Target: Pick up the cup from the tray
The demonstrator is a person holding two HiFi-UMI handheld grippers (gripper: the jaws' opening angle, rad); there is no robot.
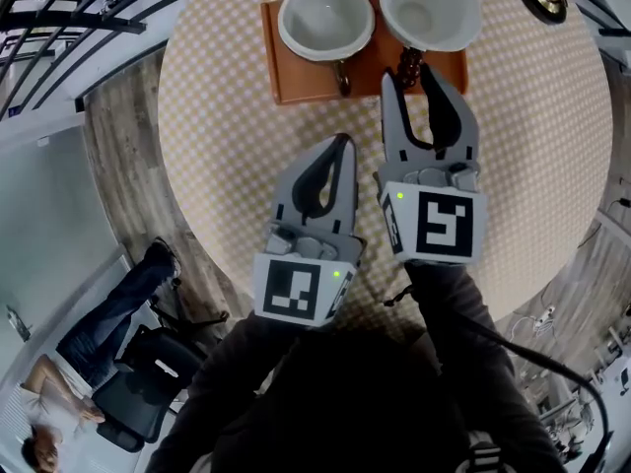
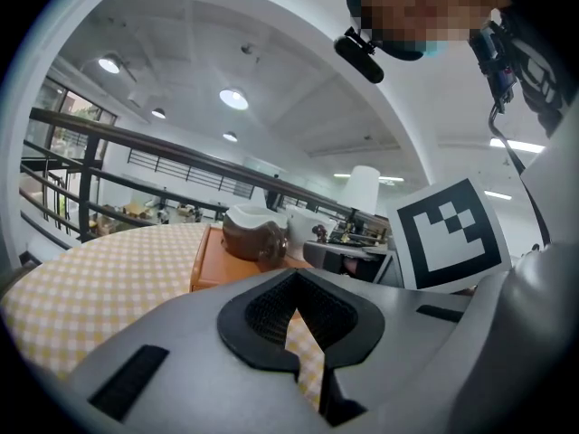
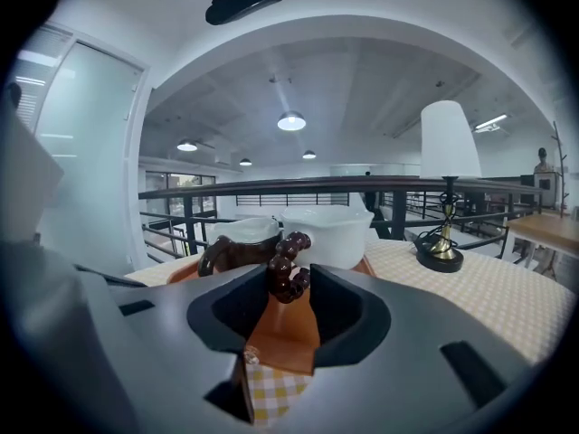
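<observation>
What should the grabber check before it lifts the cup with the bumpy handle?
1. Bumpy handle between the jaws of the right gripper: ok.
2. Jaws squeezing the handle: not ok, they are open.
3. White cup upright on the tray: ok.
4. Other cup apart from it: cannot tell.
5. Left gripper shut, empty, back from the tray: ok.
</observation>
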